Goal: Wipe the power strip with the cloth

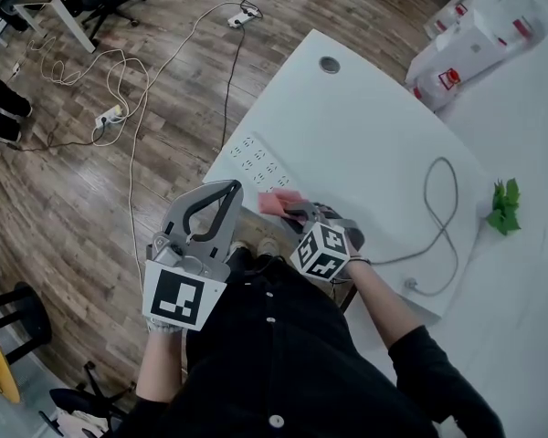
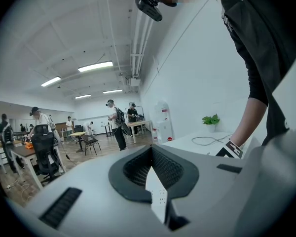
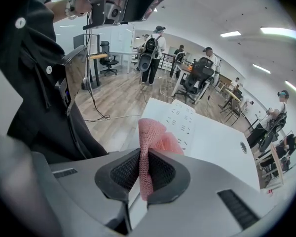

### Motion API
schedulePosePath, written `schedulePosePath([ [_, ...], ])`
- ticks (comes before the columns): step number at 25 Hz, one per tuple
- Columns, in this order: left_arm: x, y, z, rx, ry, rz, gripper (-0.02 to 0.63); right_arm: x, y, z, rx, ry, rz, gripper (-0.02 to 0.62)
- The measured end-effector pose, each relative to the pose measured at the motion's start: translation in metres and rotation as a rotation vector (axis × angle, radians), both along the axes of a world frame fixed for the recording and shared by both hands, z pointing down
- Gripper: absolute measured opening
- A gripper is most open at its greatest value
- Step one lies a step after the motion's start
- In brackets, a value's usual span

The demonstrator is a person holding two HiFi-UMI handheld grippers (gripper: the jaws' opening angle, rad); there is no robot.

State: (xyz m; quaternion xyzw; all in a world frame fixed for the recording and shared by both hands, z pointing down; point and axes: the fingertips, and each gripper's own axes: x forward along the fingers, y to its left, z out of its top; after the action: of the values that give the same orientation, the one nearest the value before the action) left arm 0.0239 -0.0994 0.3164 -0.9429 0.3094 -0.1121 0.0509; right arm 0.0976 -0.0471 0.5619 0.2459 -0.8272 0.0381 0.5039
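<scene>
While right hand-held gripper pinches cloth — power strip part-covered | left hand-held gripper closed, empty

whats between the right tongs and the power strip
Only the pink cloth, pinched in the right tongs and sticking out toward the power strip; nothing else shows there in the right gripper view.

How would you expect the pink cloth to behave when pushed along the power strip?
Probably floppy: the cloth folds and droops beyond the right claw. Likely light, since a small pinch holds it. Its knitted weave may drag rather than slide on the power strip.
</scene>
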Motion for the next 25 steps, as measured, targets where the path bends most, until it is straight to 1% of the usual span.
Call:
schedulePosePath([
  [7,0.002,0.0,0.001,-0.008,0.002,0.018,0.011,0.002,0.005,-0.001,-0.005,0.006,0.021,0.057],
  [10,0.004,0.001,0.001,-0.012,0.002,0.021,0.011,0.005,0.006,-0.008,0.004,-0.024,0.061,0.057],
  [13,0.006,0.0,0.0,-0.011,-0.002,0.023,0.011,0.01,0.0,-0.024,0.032,-0.079,0.136,0.057],
  [16,0.003,-0.002,-0.001,-0.01,-0.001,0.021,0.011,0.014,-0.01,-0.048,0.087,-0.14,0.227,0.057],
  [21,0.004,-0.005,0.0,-0.004,-0.008,0.025,0.011,0.024,-0.028,-0.091,0.163,-0.27,0.368,0.057],
  [25,0.003,-0.007,-0.004,0.007,-0.01,0.03,0.011,0.026,-0.039,-0.129,0.233,-0.36,0.438,0.057],
])
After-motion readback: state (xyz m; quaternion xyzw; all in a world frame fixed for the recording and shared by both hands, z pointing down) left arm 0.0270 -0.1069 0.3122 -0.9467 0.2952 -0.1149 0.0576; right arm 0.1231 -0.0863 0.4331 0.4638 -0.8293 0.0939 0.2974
